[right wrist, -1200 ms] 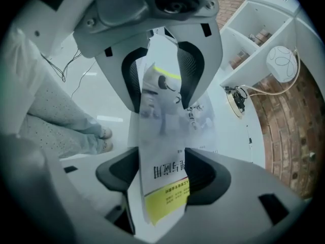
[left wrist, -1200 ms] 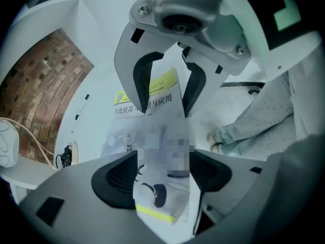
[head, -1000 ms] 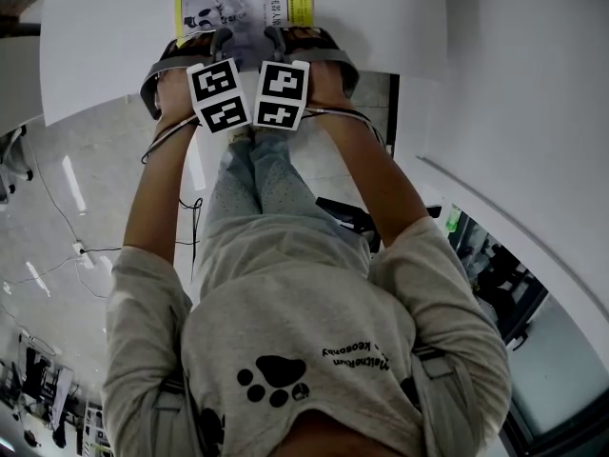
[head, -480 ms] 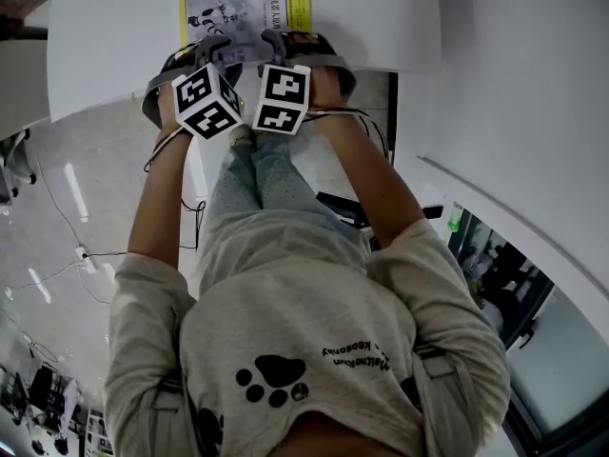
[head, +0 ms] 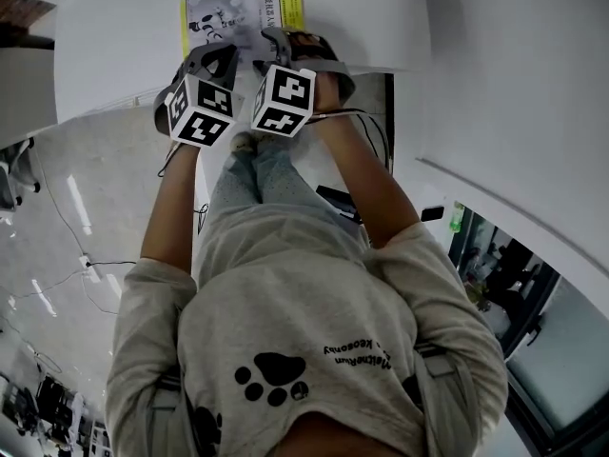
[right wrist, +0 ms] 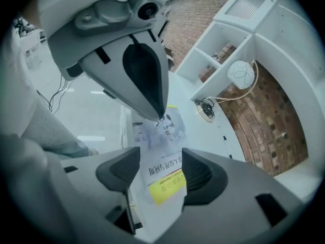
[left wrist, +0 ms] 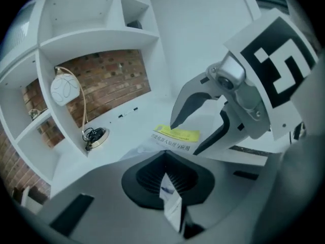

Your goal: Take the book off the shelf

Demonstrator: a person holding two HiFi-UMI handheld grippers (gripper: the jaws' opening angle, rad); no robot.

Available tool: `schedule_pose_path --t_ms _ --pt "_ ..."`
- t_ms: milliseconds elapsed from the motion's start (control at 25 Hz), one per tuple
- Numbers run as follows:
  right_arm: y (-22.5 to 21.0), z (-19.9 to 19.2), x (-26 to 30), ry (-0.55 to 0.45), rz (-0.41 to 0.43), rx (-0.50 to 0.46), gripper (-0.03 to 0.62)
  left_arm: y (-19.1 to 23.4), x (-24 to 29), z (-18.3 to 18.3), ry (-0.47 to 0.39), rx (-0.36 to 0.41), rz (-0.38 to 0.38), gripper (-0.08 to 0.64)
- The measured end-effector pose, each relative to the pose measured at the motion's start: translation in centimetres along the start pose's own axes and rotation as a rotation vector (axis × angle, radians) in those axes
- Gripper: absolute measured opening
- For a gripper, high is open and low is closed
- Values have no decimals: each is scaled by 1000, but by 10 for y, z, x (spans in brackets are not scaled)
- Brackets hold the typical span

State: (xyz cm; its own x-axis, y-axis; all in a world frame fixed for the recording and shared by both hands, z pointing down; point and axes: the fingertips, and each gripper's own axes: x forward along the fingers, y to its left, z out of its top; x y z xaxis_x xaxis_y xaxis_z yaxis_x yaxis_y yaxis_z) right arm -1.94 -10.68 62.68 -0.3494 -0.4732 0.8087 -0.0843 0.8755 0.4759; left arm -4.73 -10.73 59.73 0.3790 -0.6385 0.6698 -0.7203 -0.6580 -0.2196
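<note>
A thin book (head: 243, 12) with a grey cover and a yellow band lies on the white shelf top (head: 114, 46), and both grippers are at its near edge. My left gripper (head: 226, 57) has just been closing. Its jaws are now shut on a thin edge of the book (left wrist: 171, 200), which stands up between the dark pads. In the right gripper view its tip (right wrist: 160, 117) pinches the cover. My right gripper (right wrist: 161, 174) has its jaws wide apart. The book (right wrist: 163, 179) runs slanted between them, with no pad pressed on it.
Behind the book a white shelf unit (left wrist: 96, 39) stands against a brick wall. In it are a round white lamp (left wrist: 65, 89) and a coiled cable in a dish (left wrist: 95, 135). A pen (left wrist: 127, 113) lies on the white top. The floor with cables (head: 67, 217) is at left.
The left gripper has rolled, its marker cube turning, and its jaws have gone from wide open to shut on the book's edge. Both grippers have shifted a little up the picture.
</note>
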Motion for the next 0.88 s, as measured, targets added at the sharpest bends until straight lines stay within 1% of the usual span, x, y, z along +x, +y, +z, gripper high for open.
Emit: schedule_pose_path --t_ms 80,120,200,360,440,520,760,880 --pt "-5 5 -10 -25 -24 33 265 3 -10 11 -55 -48 36 9" --pt "-9 7 -15 -42 -45 46 251 5 -16 17 -83 -67 58 9" --pt "-18 13 -27 -81 -104 62 194 9 -26 30 -134 -91 100 9" --pt "-34 25 -54 -162 -212 110 108 15 -47 48 -209 -114 163 9" --pt "-44 33 -71 -206 -271 140 68 21 -59 57 -249 -133 187 9" --pt "-55 39 -89 -251 -325 177 40 27 -73 71 -299 -167 211 9" --pt "-75 54 -149 -383 -423 365 17 26 -115 98 -411 -257 232 9" --pt "-85 61 -175 -451 -450 473 15 26 -134 112 -463 -254 264 9"
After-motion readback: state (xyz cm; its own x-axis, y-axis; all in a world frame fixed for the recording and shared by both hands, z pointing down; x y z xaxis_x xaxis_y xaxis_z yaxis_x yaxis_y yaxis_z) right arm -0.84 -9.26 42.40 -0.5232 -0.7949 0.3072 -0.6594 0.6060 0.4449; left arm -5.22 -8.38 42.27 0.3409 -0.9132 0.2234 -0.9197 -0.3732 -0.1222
